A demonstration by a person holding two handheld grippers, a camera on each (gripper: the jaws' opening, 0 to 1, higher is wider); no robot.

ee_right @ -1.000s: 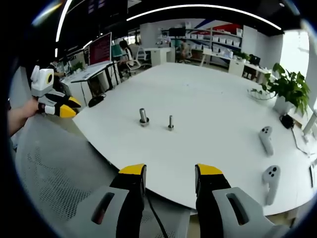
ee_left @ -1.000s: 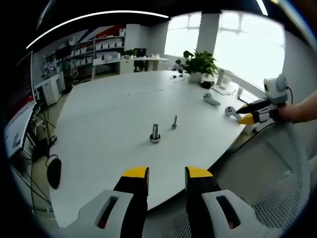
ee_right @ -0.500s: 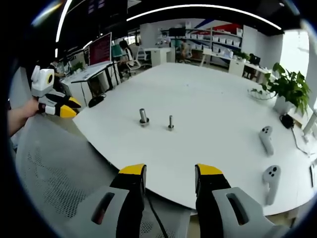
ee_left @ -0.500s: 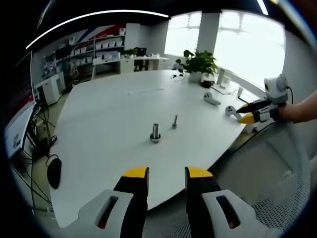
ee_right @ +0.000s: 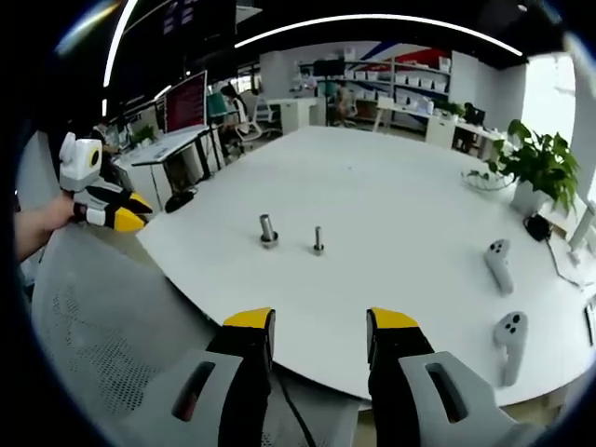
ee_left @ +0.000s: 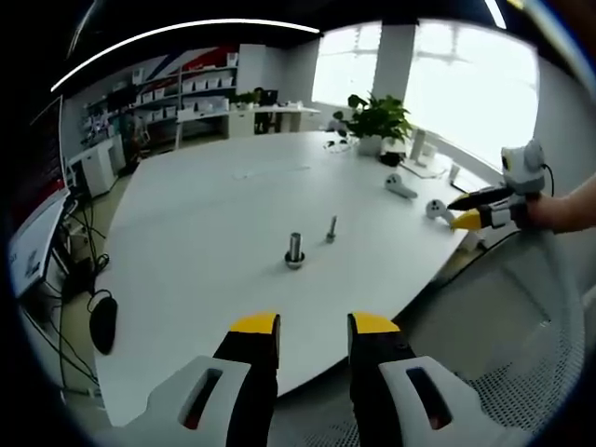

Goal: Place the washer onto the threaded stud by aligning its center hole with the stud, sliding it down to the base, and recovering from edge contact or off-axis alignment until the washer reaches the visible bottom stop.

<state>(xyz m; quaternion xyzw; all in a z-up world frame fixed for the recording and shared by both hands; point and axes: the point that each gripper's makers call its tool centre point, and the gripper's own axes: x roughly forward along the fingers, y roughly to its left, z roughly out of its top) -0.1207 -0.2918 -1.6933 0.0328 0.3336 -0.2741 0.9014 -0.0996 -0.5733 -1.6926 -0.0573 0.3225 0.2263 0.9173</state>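
Two upright metal pieces stand mid-table: a thicker stud with a wider ring at its foot (ee_left: 295,251) (ee_right: 268,231) and a thinner threaded stud (ee_left: 331,228) (ee_right: 318,240). I cannot tell a loose washer apart at this distance. My left gripper (ee_left: 314,335) hangs off the table's near edge, open, with nothing between its jaws; it also appears at the left of the right gripper view (ee_right: 116,212). My right gripper (ee_right: 319,331) is likewise open and empty, off the table edge, and shows at the right of the left gripper view (ee_left: 470,216).
The round white table (ee_left: 205,214) carries two white hand controllers (ee_right: 499,261) (ee_right: 510,331) and a potted plant (ee_right: 538,163) on its far side. A mesh chair back (ee_right: 102,326) (ee_left: 521,354) sits between the grippers and the table edge.
Both views have shifted a little with the hands. The two metal pieces stand where they were, and both grippers stay open.
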